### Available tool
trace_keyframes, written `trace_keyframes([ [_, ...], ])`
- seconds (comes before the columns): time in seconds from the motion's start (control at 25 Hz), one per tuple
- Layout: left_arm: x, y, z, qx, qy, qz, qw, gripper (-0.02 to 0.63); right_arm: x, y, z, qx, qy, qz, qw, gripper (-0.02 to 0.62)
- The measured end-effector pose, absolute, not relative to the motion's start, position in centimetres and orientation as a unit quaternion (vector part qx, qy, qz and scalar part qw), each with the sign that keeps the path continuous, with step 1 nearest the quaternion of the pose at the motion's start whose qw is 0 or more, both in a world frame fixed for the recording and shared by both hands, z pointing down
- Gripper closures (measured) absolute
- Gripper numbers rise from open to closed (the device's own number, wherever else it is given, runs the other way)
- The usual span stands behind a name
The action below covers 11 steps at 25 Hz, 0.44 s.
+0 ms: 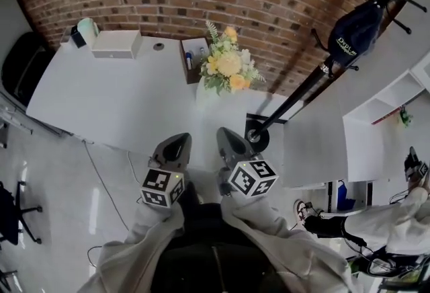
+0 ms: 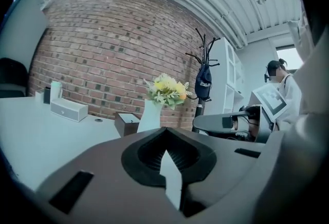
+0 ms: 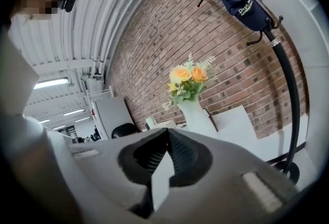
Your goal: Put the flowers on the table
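Observation:
A bunch of yellow and orange flowers (image 1: pixel 227 64) stands in a white vase (image 1: pixel 208 91) at the right end of the white table (image 1: pixel 101 103), against the brick wall. The left gripper view shows the flowers (image 2: pixel 165 89) and vase (image 2: pixel 150 115) straight ahead, and the right gripper view shows the same flowers (image 3: pixel 187 81) and vase (image 3: pixel 198 115). My left gripper (image 1: pixel 173 147) and right gripper (image 1: pixel 227 139) hang side by side close to my body, short of the table's near edge and well apart from the vase. Both point toward it. Both are shut with nothing between their jaws.
A brown open box (image 1: pixel 194 60) stands beside the vase, and a white box (image 1: pixel 117 44) lies further left. A black coat stand (image 1: pixel 309 83) carrying a dark bag (image 1: pixel 355 28) rises right of the table. White shelves (image 1: pixel 396 103) and another person (image 1: pixel 396 218) are at the right.

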<state>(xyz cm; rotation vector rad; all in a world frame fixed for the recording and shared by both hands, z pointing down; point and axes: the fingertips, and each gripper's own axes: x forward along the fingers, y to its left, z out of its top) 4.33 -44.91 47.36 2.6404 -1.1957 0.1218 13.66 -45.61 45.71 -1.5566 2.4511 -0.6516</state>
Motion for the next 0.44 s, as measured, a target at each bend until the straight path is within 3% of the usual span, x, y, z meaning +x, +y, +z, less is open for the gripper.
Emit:
trace_keyframes([
  [0.44,3.30,-44.32,47.50,0.897,-0.423,0.086,0.098,0.603,12.26,-45.30,45.55,-0.495,0.833,-0.234,0.082,0.597],
])
